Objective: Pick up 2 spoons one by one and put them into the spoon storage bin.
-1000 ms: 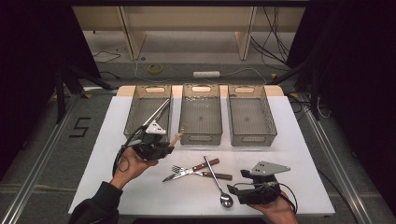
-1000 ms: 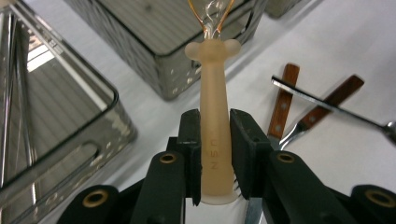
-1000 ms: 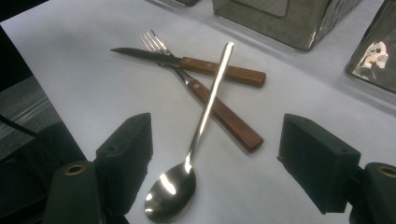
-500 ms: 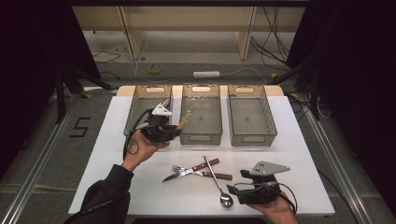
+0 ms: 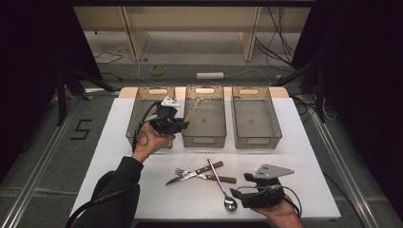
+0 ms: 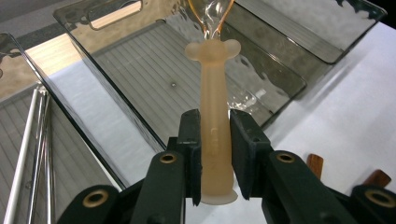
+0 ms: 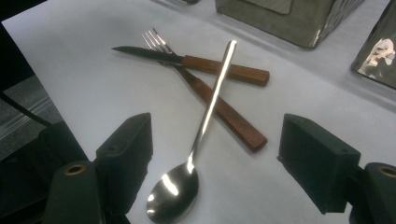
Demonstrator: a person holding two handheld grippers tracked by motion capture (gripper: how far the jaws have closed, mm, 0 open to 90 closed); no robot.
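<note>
Gripping the translucent orange utensil (image 6: 215, 116) by its handle, the left claw (image 5: 183, 124) points its long axis over the middle bin (image 5: 205, 130), upper centre; right claw (image 7: 215, 154) released.

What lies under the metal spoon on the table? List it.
The spoon's handle crosses over the wooden-handled fork and knife; its bowl rests on the white table. A short stretch of each handle is covered.
</note>
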